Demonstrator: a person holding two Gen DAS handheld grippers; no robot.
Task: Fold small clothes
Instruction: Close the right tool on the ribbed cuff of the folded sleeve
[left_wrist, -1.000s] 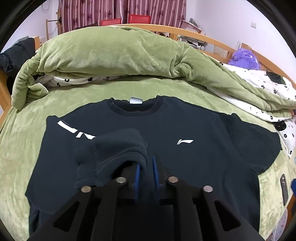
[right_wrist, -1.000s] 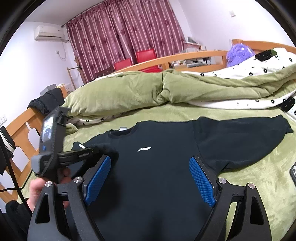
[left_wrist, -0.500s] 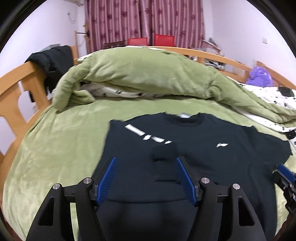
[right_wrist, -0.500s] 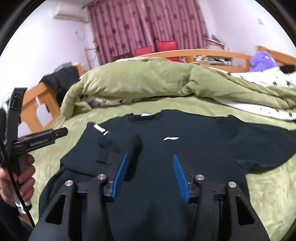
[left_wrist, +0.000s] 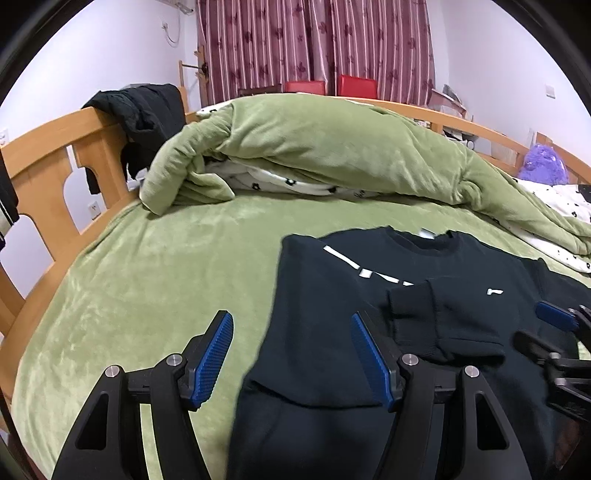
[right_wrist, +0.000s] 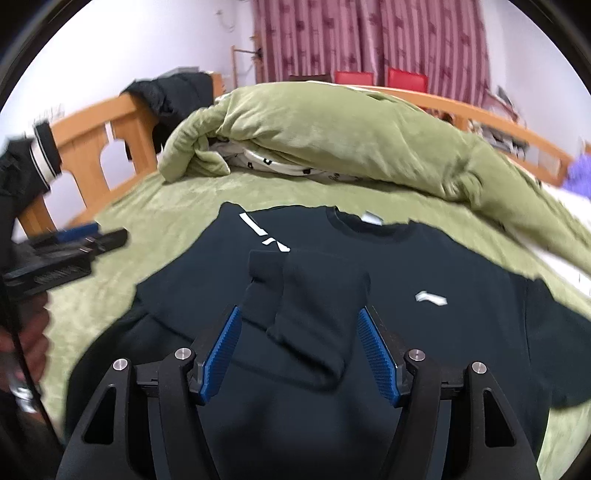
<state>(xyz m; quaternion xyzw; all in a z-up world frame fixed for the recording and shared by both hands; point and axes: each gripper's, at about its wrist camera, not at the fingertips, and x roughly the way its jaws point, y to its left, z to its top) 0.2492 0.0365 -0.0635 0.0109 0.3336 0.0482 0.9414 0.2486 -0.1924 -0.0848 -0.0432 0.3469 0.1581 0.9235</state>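
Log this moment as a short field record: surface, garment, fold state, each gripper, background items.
surface: green bed cover
garment: dark shirt, lying flat, collar toward the quilt
fold state: one sleeve folded over onto the chest; other sleeve spread out
left gripper: open, empty, beside the shirt's edge
right gripper: open, empty, jaws either side of the folded sleeve, contact unclear
background: rolled green quilt, wooden bed frame, dark clothes hung on it
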